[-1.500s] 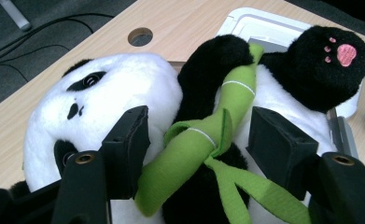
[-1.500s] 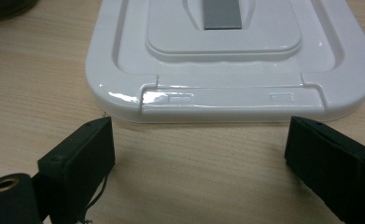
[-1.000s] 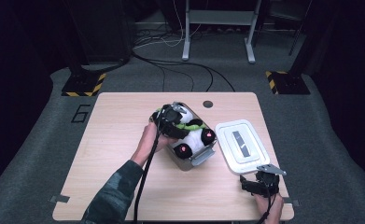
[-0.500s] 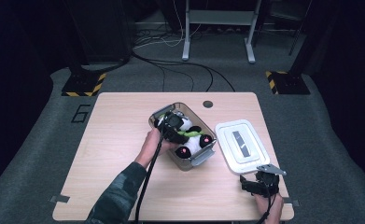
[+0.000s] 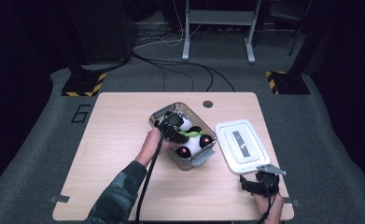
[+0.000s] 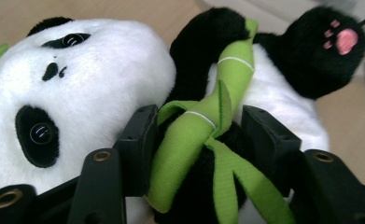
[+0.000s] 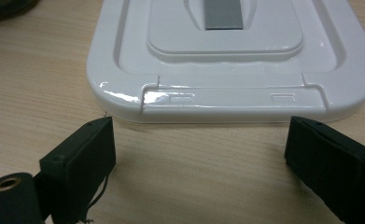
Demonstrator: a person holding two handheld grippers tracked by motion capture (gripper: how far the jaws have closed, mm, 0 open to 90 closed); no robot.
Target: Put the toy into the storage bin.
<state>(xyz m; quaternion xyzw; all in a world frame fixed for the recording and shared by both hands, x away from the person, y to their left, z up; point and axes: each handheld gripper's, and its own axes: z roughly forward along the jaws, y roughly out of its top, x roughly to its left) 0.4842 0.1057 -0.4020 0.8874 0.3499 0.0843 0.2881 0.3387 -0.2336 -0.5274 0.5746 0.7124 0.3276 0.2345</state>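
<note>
A black-and-white panda plush (image 5: 195, 139) lies inside a clear plastic container (image 5: 201, 160) at the table's middle. My left gripper (image 5: 172, 127) reaches into the container from the left. In the left gripper view its jaws press on the green bamboo stalk (image 6: 227, 79) and the black fur under it, below the panda's white head (image 6: 101, 79); my left gripper (image 6: 199, 140) is shut on the plush. A white lid (image 5: 242, 145) lies flat to the container's right. My right gripper (image 5: 259, 183) rests near the front right edge, open, with the lid's near rim (image 7: 227, 95) just beyond it.
The wooden table (image 5: 110, 158) has a round cable hole (image 5: 208, 104) at its back edge. Bare tabletop lies left of the container and in front of it. Beyond the table, cables and striped stand bases (image 5: 82, 85) lie on the grey floor.
My left gripper has shifted slightly nearer and rightward over the plush in the container. The right gripper and the lid have stayed put.
</note>
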